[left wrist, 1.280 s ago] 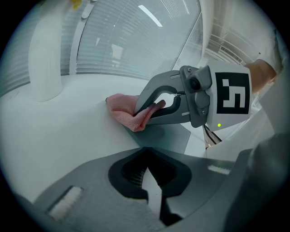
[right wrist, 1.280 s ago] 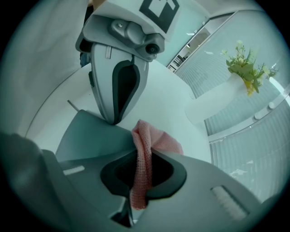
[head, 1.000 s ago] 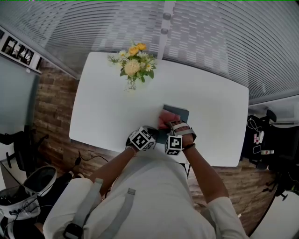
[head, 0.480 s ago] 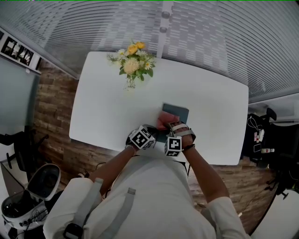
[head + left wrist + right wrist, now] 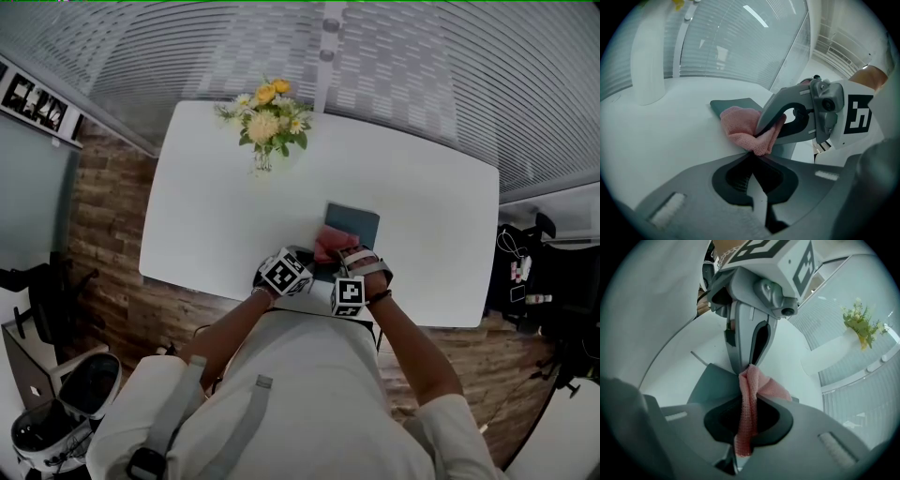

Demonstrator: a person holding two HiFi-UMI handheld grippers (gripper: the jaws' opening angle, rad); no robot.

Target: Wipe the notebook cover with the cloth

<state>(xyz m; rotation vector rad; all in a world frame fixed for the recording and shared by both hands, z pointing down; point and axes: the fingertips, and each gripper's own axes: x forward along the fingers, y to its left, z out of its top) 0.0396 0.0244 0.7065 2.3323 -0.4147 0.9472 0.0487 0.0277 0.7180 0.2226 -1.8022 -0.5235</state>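
Step in hand: wiping. Keep the cloth spread flat under the right gripper, press lightly, and drag in straight overlapping passes toward the far edge of the notebook. Avoid bunching it into a ridge, as it is now.

Found the right gripper clenched on a fold of the cloth, with fabric between its jaws. Found the left gripper closed too, apparently nipping the near corner of the cloth. Probably better to let that corner go, or to pin the notebook down instead, to stop it sliding.

Noted for the notebook: dark grey-green matte cover, lying flat on the white table near its front edge, near part hidden under the pink knitted cloth.
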